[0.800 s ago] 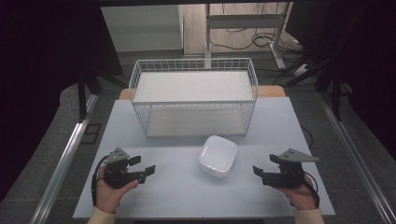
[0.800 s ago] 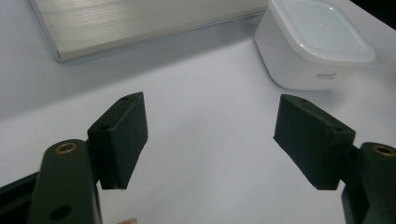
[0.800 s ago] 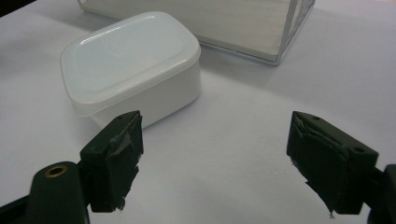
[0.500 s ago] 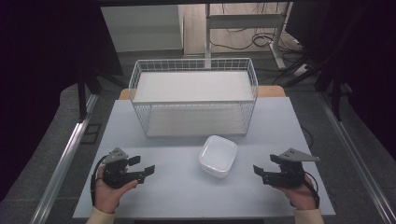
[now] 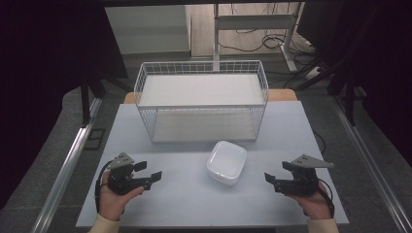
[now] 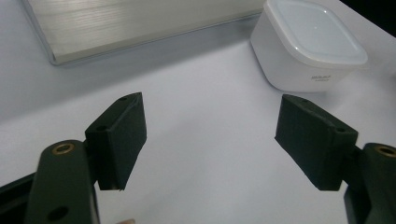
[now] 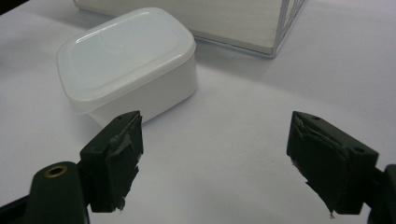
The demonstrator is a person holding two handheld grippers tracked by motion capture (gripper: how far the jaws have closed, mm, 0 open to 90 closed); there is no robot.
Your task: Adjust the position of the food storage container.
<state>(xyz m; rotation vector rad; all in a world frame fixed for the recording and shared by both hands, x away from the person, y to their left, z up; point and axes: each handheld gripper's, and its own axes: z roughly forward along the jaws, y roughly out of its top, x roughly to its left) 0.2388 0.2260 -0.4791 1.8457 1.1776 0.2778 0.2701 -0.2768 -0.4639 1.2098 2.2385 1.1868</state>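
You had both tools released and empty: the left tool (image 5: 148,173) and the right tool (image 5: 275,177) rested low over the bench (image 5: 189,204), jaws spread wide, each aimed inward at the white lidded container (image 5: 227,162). That container sat between them, apart from both, just in front of the wire basket (image 5: 201,104), lid on. Nothing looked started; approaching, gripping and moving the container all seemed left to do.

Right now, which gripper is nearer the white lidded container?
Right gripper, slightly: it sits just right of the white container. The left gripper lies farther off on the container's left.
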